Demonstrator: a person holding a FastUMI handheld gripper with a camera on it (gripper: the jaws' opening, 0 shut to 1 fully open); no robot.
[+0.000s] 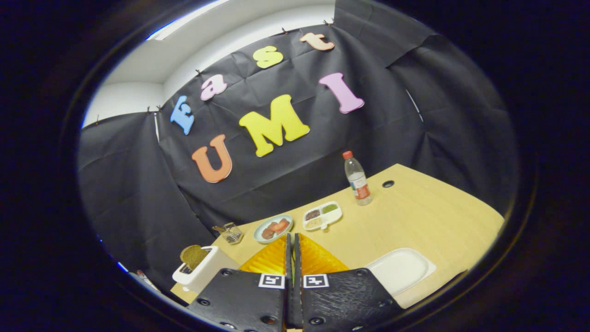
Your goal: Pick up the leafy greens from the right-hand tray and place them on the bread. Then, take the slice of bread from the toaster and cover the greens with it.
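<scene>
Gripper view: hand-held gripper (292, 240) fingers together, tilted.

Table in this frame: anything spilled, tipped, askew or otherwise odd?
Nothing stands out. The bottle stands upright, the toaster holds its bread, and the plates sit flat on the table. The gripper has its fingers closed together above it.

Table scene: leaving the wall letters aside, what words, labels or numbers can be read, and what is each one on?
Nothing can be read.
Bottle label: there is print on it, but it is too small and blurred to read.
Tool, fingers shut together over the table: two square black-and-white markers, which are patterns and carry no words.
Toaster: no text visible.
</scene>
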